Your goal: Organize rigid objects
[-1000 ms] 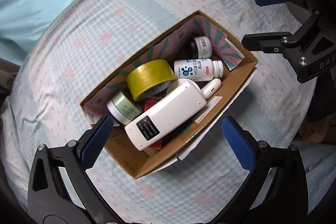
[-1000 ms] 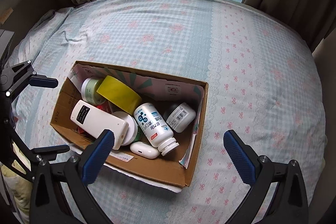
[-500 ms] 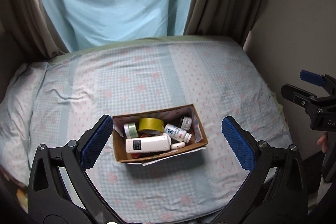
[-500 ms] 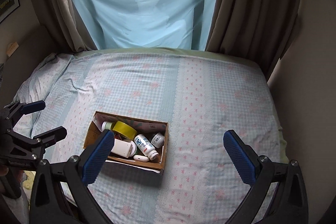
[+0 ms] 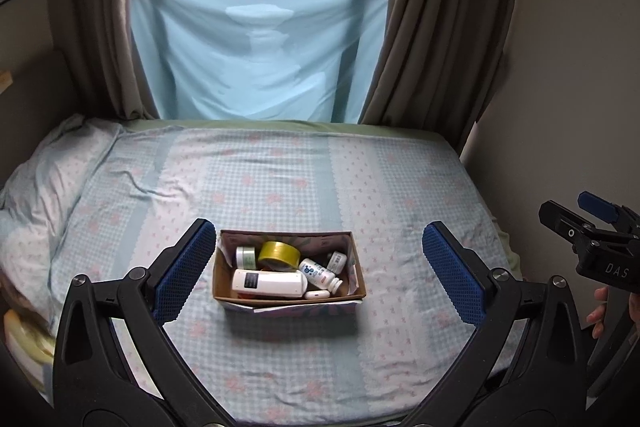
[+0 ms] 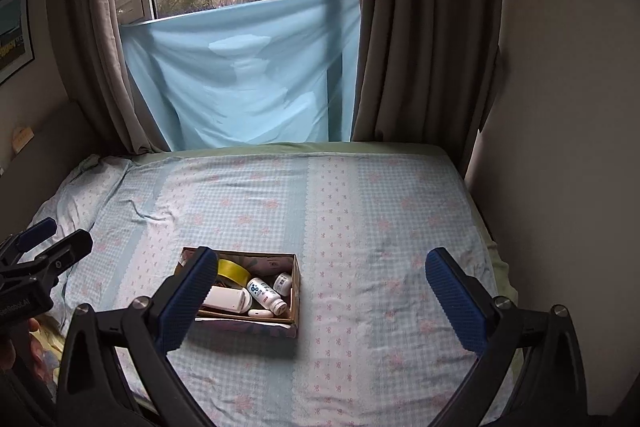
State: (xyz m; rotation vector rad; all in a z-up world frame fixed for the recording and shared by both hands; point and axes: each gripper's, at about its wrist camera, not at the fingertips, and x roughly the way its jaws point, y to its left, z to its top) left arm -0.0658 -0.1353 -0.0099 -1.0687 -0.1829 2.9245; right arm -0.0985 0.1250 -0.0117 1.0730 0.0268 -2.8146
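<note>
Cardboard box [image 5: 289, 294] of bottles and tape sits mid-bed [image 5: 280, 187]; both tools, left tool [image 5: 316, 277] and right tool [image 6: 320, 301], hang wide and empty. Soft bedding could tip it if nudged.

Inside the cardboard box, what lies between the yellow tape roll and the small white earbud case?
In the left wrist view, the white remote lies between the tape roll and the earbud case, inside the box.
</note>
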